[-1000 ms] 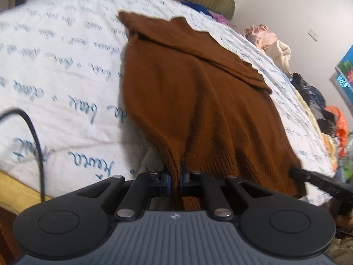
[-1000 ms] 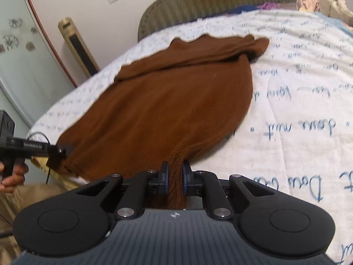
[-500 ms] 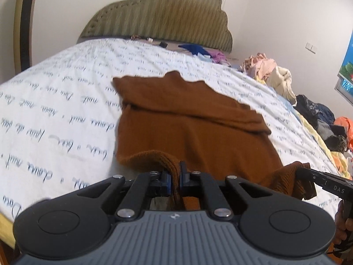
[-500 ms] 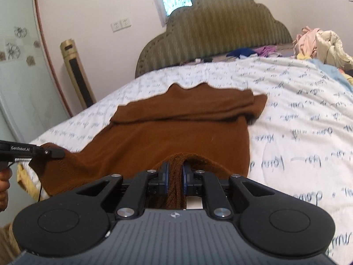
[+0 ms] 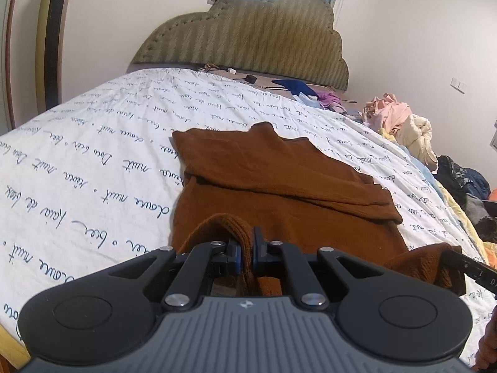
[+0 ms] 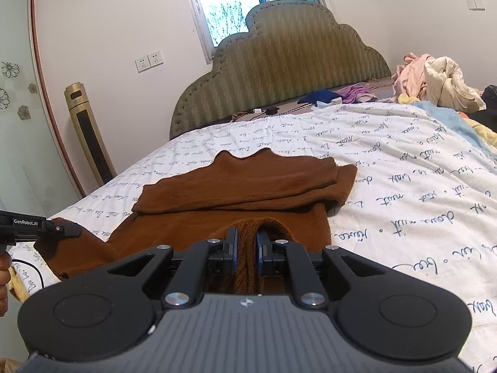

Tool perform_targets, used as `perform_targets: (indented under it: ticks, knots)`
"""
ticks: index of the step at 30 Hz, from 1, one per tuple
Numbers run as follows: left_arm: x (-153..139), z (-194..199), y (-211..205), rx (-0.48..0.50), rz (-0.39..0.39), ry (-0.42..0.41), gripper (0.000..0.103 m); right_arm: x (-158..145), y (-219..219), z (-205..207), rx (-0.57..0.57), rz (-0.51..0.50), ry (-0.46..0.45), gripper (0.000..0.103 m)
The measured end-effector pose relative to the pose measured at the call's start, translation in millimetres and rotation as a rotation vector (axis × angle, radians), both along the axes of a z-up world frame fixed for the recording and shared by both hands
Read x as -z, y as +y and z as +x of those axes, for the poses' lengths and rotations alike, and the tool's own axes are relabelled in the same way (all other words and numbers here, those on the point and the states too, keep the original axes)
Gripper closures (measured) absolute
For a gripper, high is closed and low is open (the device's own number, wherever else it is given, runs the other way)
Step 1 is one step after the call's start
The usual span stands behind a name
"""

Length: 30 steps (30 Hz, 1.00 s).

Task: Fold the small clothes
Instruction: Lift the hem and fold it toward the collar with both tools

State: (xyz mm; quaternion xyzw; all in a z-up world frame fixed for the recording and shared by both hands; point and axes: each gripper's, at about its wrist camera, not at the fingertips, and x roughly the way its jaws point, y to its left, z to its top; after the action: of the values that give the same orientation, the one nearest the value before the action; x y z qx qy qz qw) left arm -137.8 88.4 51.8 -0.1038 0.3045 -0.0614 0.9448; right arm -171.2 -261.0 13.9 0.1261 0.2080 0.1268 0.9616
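Observation:
A brown knit sweater (image 5: 279,180) lies on the bed with its sleeves folded across the chest. It also shows in the right wrist view (image 6: 242,186). My left gripper (image 5: 245,248) is shut on the sweater's bottom hem at its left corner and holds it raised above the body. My right gripper (image 6: 247,245) is shut on the hem at the right corner, also raised. Each gripper appears in the other's view: the right one (image 5: 466,267) at the right edge, the left one (image 6: 40,227) at the left edge.
The bed has a white quilt with blue script (image 5: 93,161) and a green padded headboard (image 6: 285,71). Piles of clothes (image 5: 400,121) lie along the right side. Small garments (image 6: 341,94) lie near the headboard. A gold tower fan (image 6: 90,133) stands at left.
Both grippers have lifted the hem off the bed's near edge and carried it forward over the sweater's body toward the collar. The camera views have tilted upward to show the headboard and window.

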Motion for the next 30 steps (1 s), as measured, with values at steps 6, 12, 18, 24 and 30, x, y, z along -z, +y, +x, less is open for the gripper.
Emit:
perform_targets:
  ticks: [6, 12, 18, 24, 30]
  knots:
    - [-1.9, 7.6, -5.5, -0.007, 0.044, -0.012, 0.097, -2.6, 3.0, 4.4, 0.006, -0.015, -0.013, 0.087]
    - [-2.6, 14.6, -6.5, -0.014, 0.073, -0.016, 0.097, -4.6, 5.1, 10.6, 0.010, -0.022, -0.019, 0.087]
    - [-3.7, 23.0, -7.3, -0.019, 0.097, -0.016, 0.097, -6.4, 8.7, 16.8, 0.017, -0.038, -0.025, 0.087]
    - [-5.4, 32.7, -9.5, -0.033, 0.127, -0.015, 0.097, -9.1, 9.4, 25.4, 0.031, -0.045, -0.032, 0.087]
    - [-6.2, 42.7, -14.9, -0.042, 0.167, -0.023, 0.097, -13.0, 12.8, 33.5, 0.042, -0.062, -0.049, 0.087]
